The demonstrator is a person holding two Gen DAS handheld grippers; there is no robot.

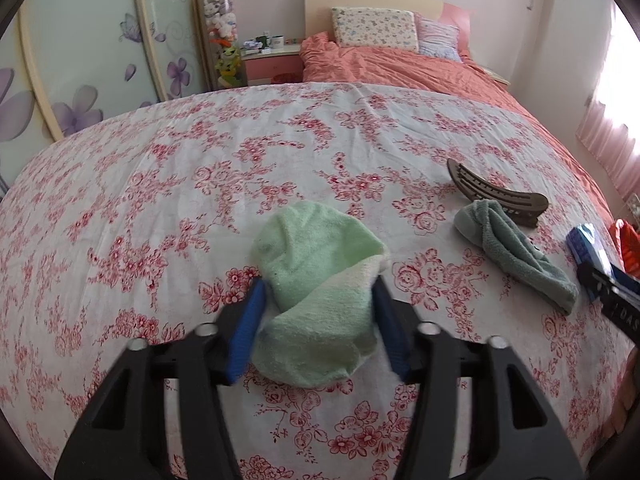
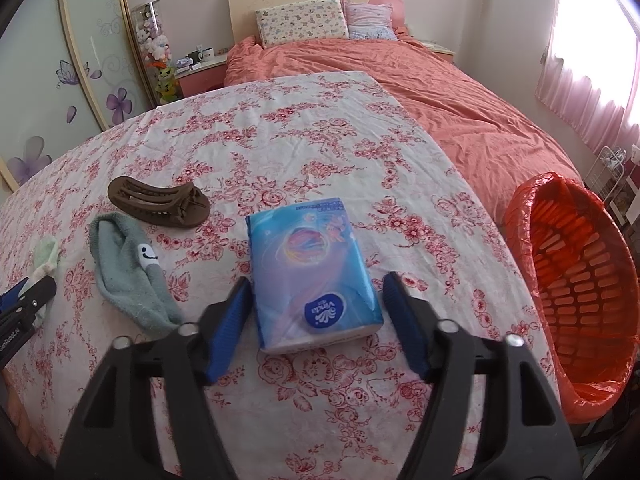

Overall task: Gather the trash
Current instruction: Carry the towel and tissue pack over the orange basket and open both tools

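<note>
A light green sock (image 1: 316, 288) lies on the floral cloth between the open fingers of my left gripper (image 1: 318, 280); whether the pads touch it I cannot tell. A blue tissue pack (image 2: 312, 272) lies between the open fingers of my right gripper (image 2: 316, 284), with gaps on both sides. A grey-green sock (image 2: 128, 276) with a smiley face and a brown hair clip (image 2: 160, 200) lie to its left; both show in the left wrist view, the sock (image 1: 516, 248) and the clip (image 1: 496, 196). An orange bin (image 2: 576, 280) lined with an orange bag stands at the right.
The floral cloth (image 1: 200, 184) covers the near surface. Behind it is a bed with an orange duvet (image 2: 420, 92) and pillows (image 2: 300, 20). A nightstand (image 1: 272, 60), a toy-filled tube and a flowered wardrobe stand at the left. Pink curtains hang at the right.
</note>
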